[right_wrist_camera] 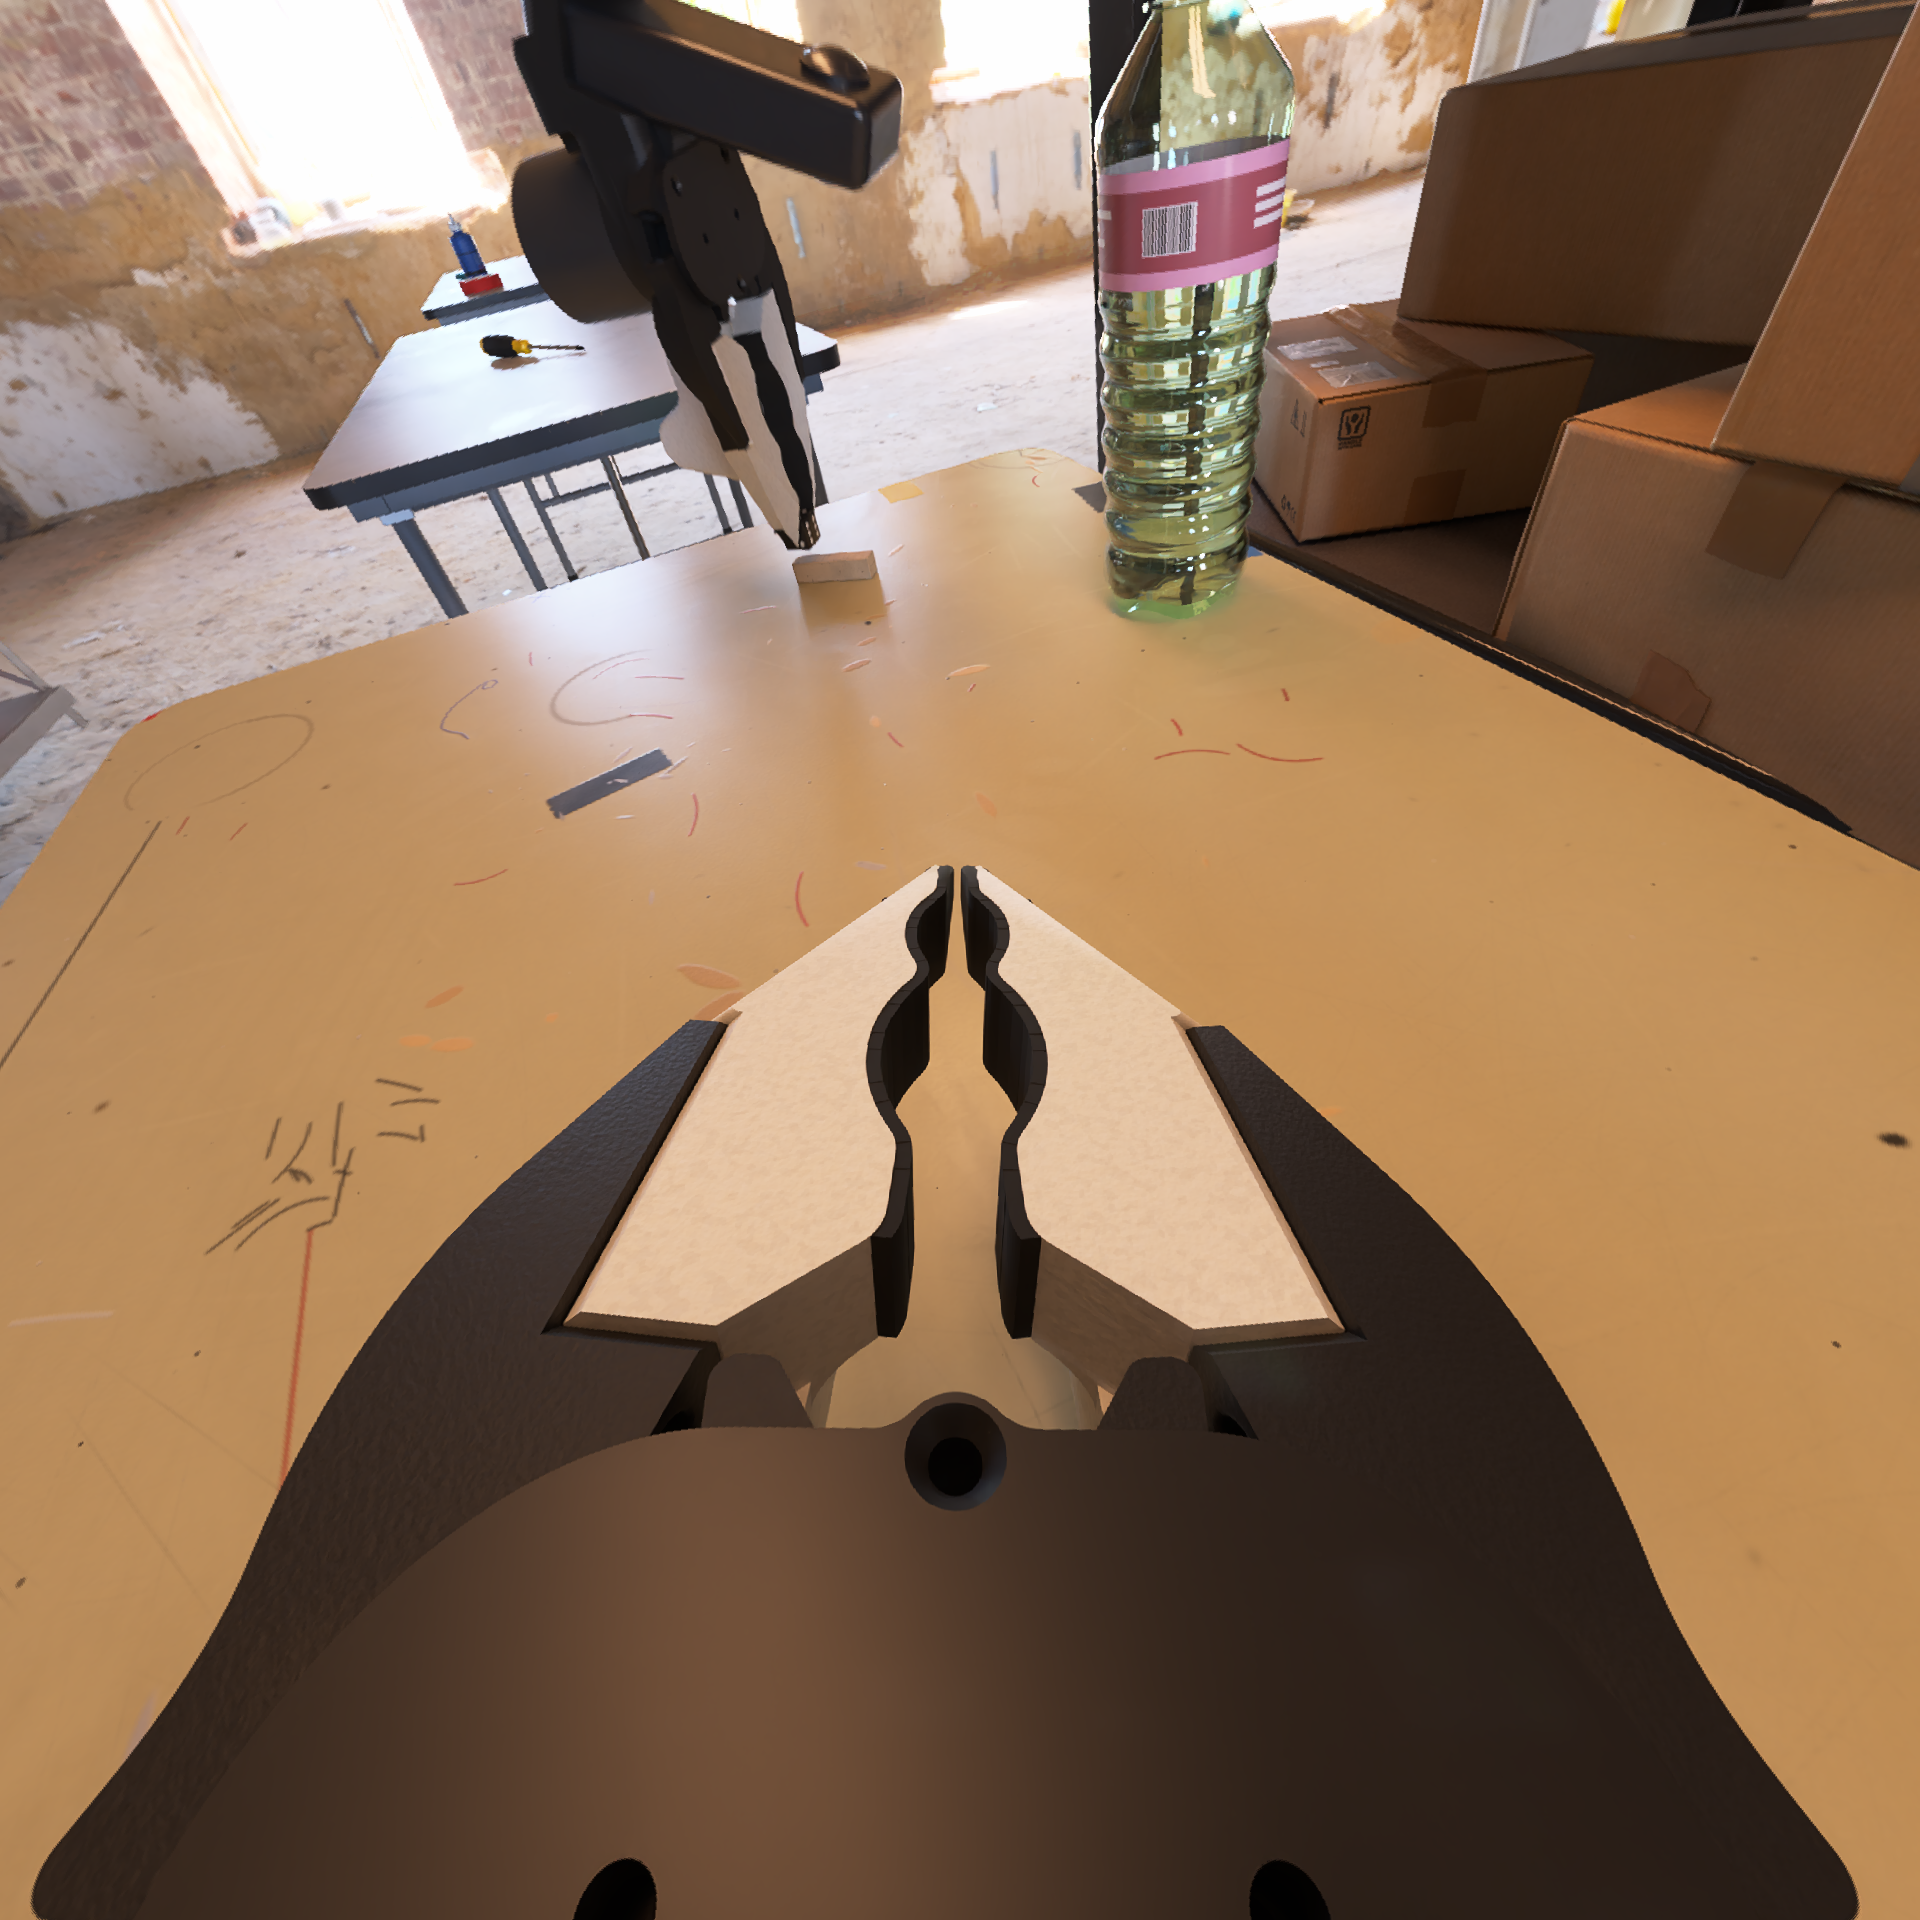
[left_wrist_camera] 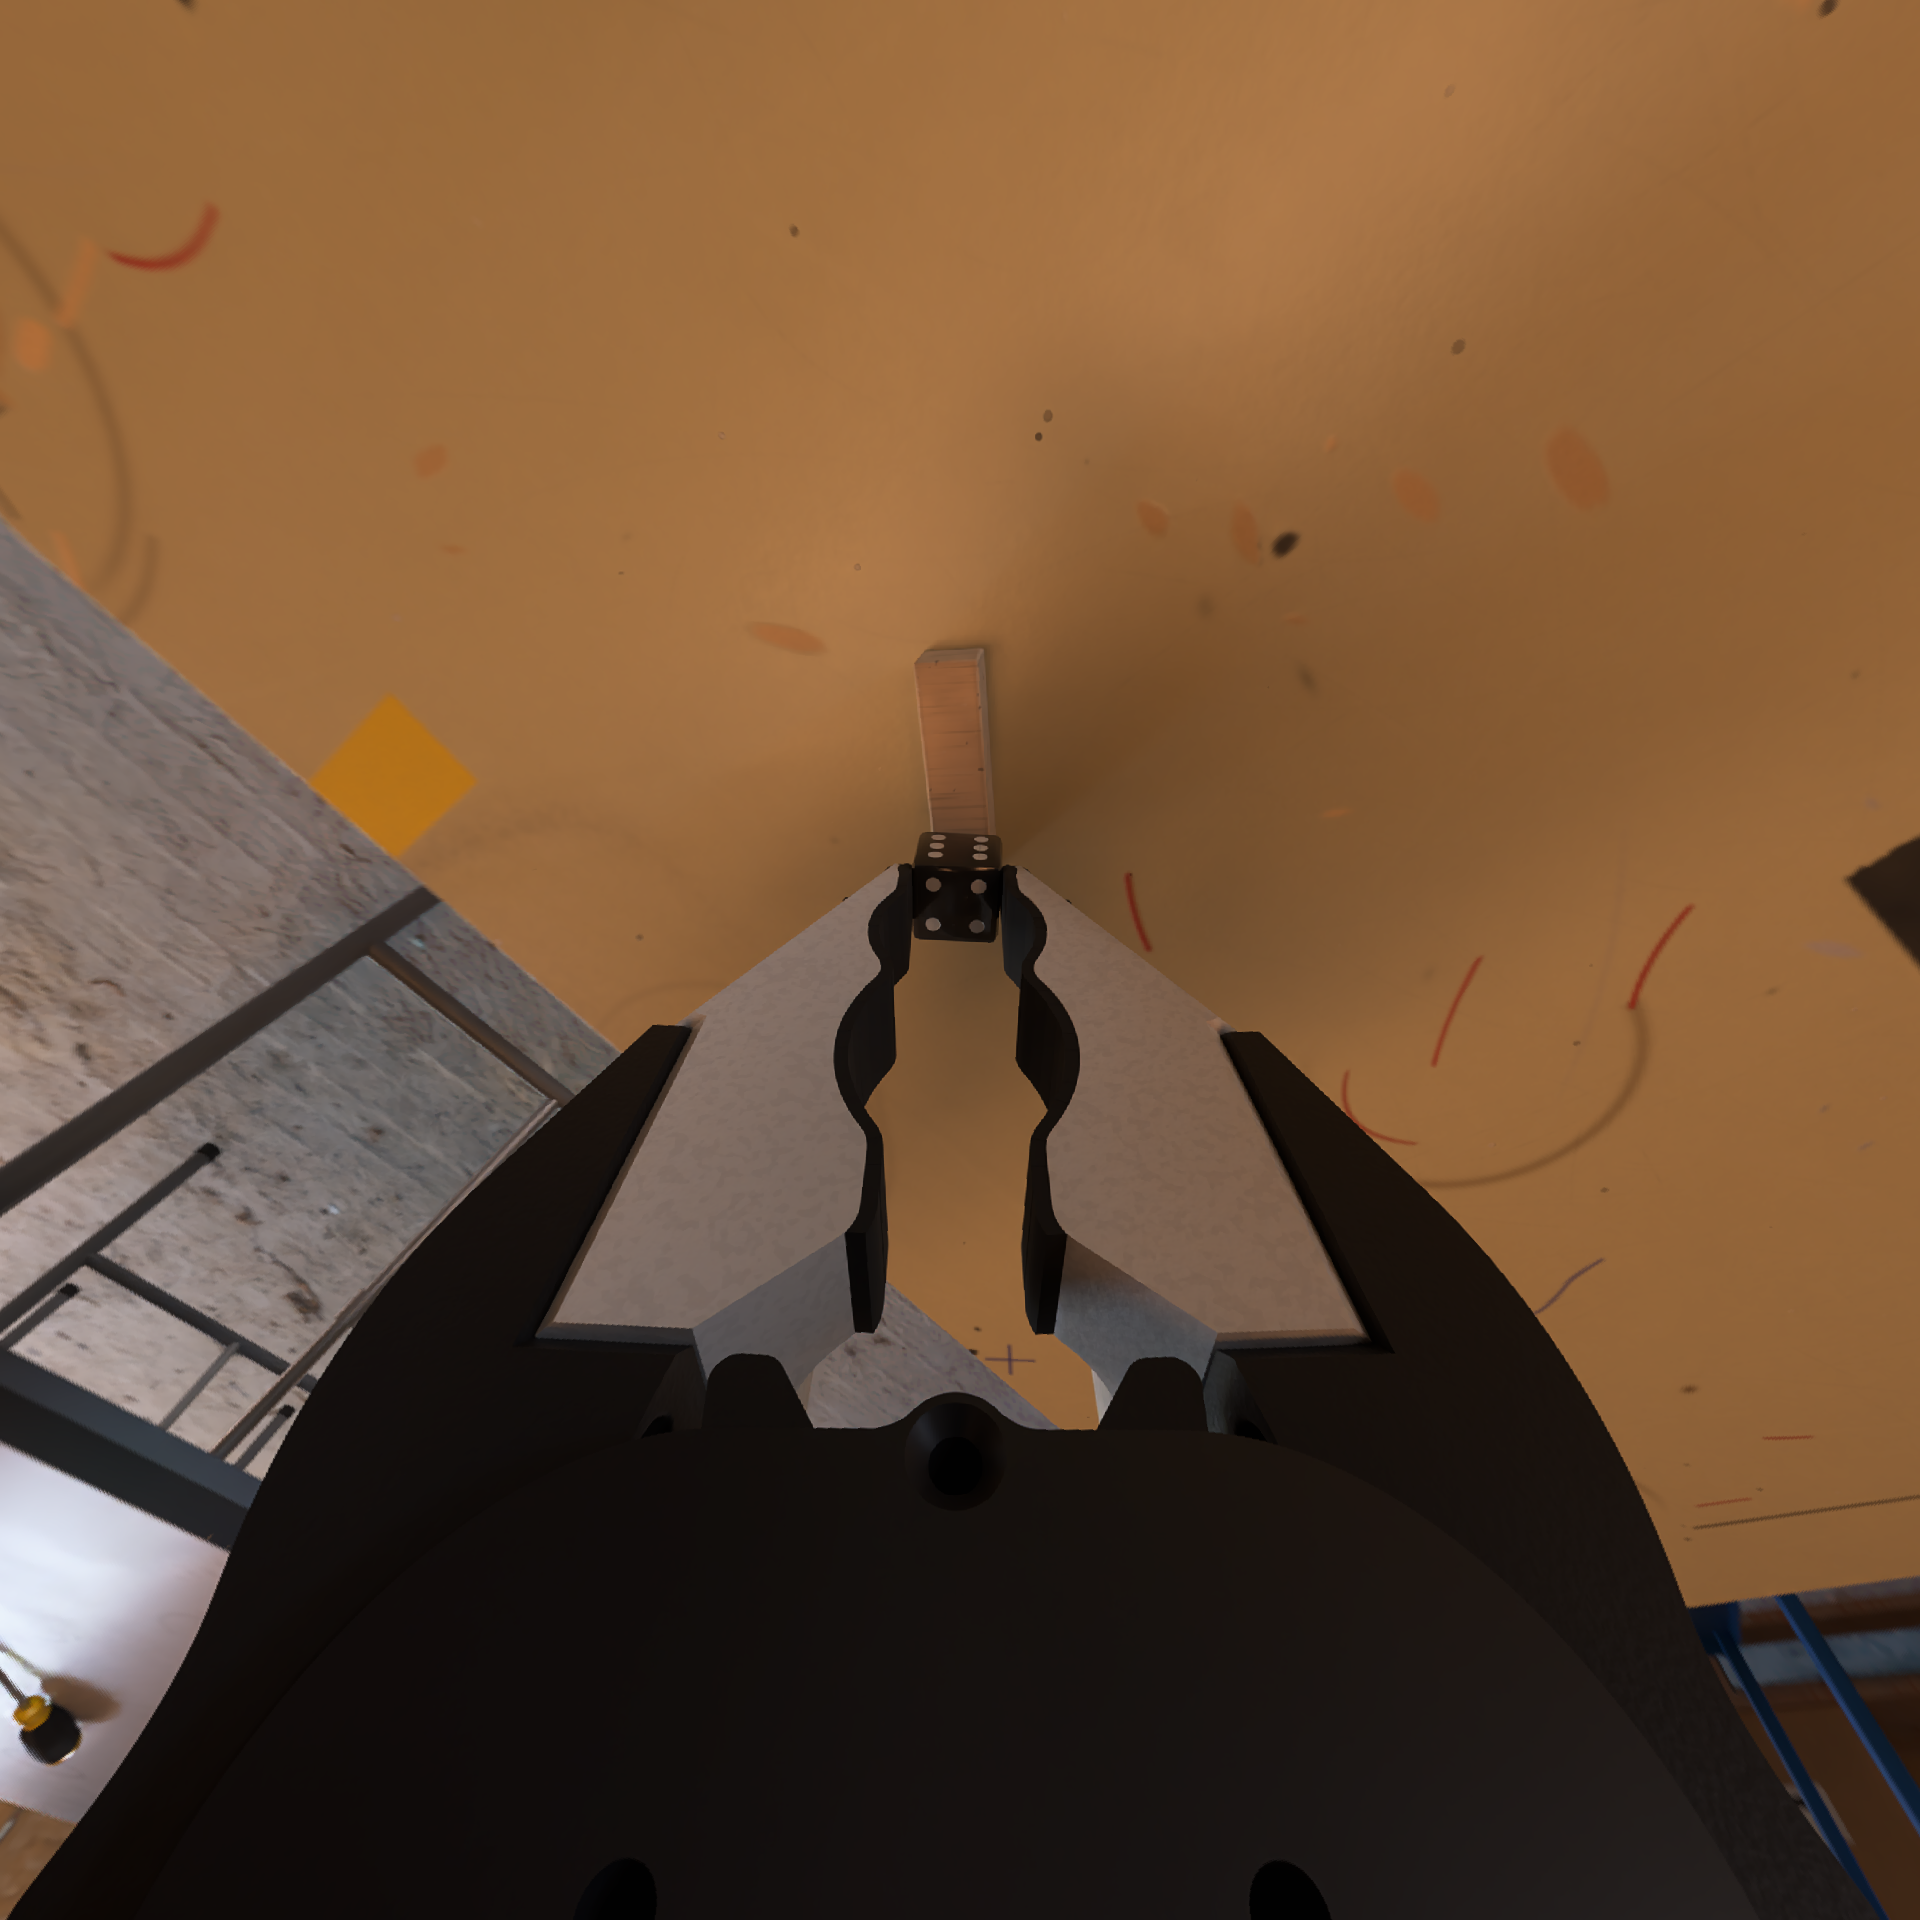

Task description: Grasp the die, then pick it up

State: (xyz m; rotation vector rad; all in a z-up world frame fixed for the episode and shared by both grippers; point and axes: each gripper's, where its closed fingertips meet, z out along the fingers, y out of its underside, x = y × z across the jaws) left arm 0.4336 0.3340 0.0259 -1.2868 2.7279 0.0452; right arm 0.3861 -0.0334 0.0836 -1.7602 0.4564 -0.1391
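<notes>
Left gripper (left_wrist_camera: pixel 957 896) closed on the black die (left_wrist_camera: pixel 957 888), right gripper (right_wrist_camera: pixel 956 878) idle over the tabletop (right_wrist_camera: pixel 1351 1039)

Left wrist view: the die, white-pipped, sits pinched between the two fingertips at the centre of the view, both pads touching its sides; a pale wooden block (left_wrist_camera: pixel 954 732) lies just beyond it toward 12 o'clock, and a yellow patch (left_wrist_camera: pixel 393 774) marks the table edge toward 10 o'clock. Right wrist view: the jaws stand nearly together with only a thin slit between the tips and nothing in it; the left gripper (right_wrist_camera: pixel 802 535) points down at 11 o'clock, its tips just above the wooden block (right_wrist_camera: pixel 834 567), the die too small to make out there; a clear bottle (right_wrist_camera: pixel 1184 343) with a pink label stands upright at 1 o'clock, cardboard boxes (right_wrist_camera: pixel 1621 343) at 2 o'clock
</notes>
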